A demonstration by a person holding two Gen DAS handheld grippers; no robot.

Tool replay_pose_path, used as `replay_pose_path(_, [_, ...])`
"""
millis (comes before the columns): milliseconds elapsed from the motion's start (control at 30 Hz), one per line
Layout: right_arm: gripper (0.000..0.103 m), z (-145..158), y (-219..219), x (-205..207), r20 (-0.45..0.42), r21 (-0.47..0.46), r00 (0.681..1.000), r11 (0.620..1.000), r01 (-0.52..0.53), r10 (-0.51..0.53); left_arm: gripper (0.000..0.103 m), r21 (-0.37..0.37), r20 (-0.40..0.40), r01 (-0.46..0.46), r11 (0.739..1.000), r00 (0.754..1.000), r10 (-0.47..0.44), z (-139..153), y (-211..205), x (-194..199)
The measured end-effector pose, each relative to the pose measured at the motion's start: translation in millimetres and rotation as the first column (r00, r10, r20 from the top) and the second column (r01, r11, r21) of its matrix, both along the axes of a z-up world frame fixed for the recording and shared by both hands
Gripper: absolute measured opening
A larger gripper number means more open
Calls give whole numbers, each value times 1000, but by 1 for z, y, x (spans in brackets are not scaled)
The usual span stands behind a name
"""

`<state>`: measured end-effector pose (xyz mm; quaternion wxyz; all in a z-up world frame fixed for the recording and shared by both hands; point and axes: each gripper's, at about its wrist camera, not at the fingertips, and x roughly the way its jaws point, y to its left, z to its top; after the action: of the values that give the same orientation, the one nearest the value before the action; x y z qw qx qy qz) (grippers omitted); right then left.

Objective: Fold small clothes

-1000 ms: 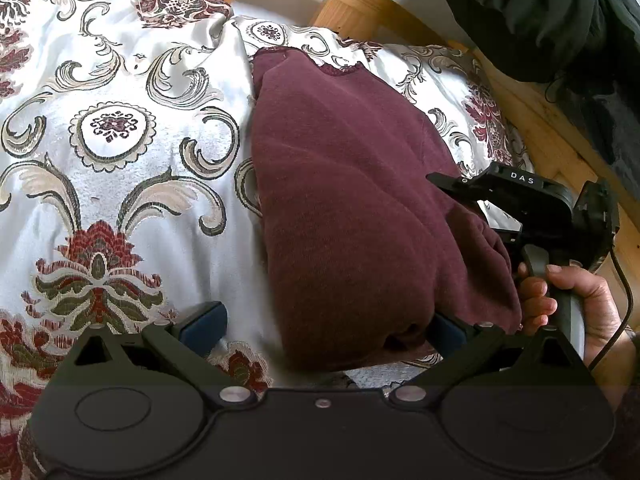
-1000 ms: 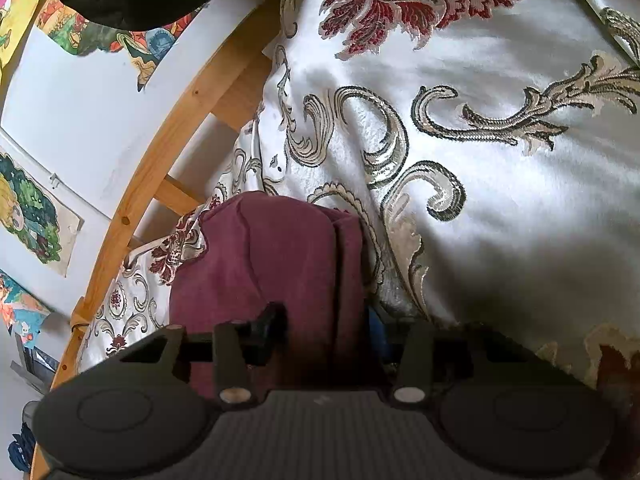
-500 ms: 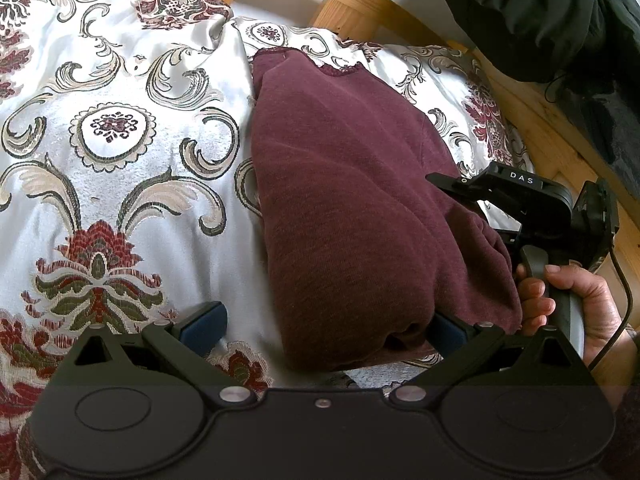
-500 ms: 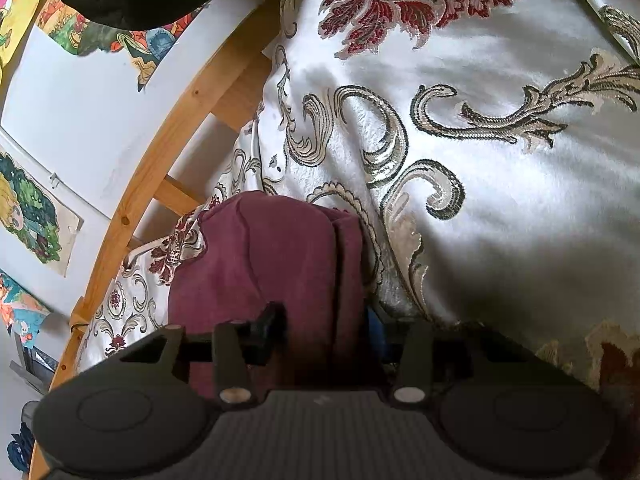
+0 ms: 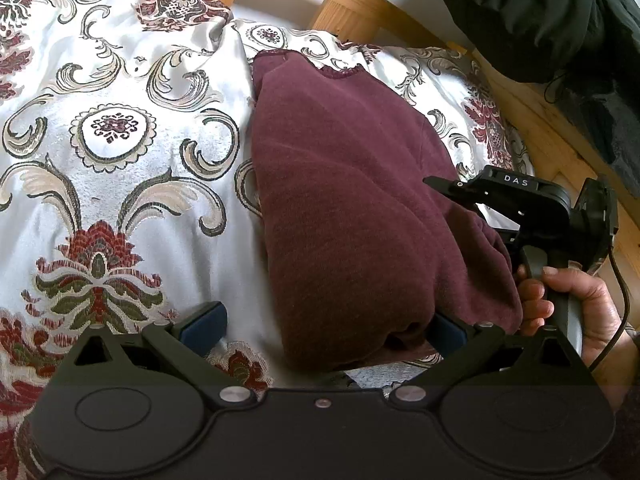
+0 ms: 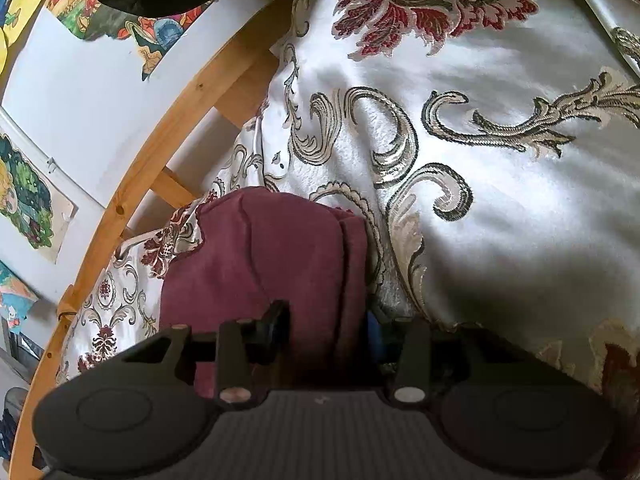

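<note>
While lying folded on the floral satin bedspread (image 5: 120, 184) beside the wooden bed frame (image 6: 132, 184), the maroon sweater (image 5: 352, 208) sits between both tools: left gripper (image 5: 324, 324) spread wide, right gripper (image 6: 328, 320) closing around its near edge.
</note>
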<state>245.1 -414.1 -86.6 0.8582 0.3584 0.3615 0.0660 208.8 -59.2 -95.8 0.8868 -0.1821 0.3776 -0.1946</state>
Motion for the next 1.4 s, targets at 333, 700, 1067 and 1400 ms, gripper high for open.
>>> replay_pose_path(333, [45,-1,1,0,-1,-2,1000,1000,6,-6,102,-50,-32,-21,999,999,19,10,4,1])
replay_pose_path(700, [46,-2,1,0,2,-3,1000,1000,11,-11,102,-221,-49,-54,974,998,44,23,10,41])
replay_pose_path(1067, [50,-4,4,0,21,2,1000,1000,22,-22,101,-193,-144,-30,981,990,2,6,6,58])
replay_pose_path(1400, [41,3,17,-2,61,-85,998,996,16,-11,74,-180,-156,2,984,987,-31,10,7,60])
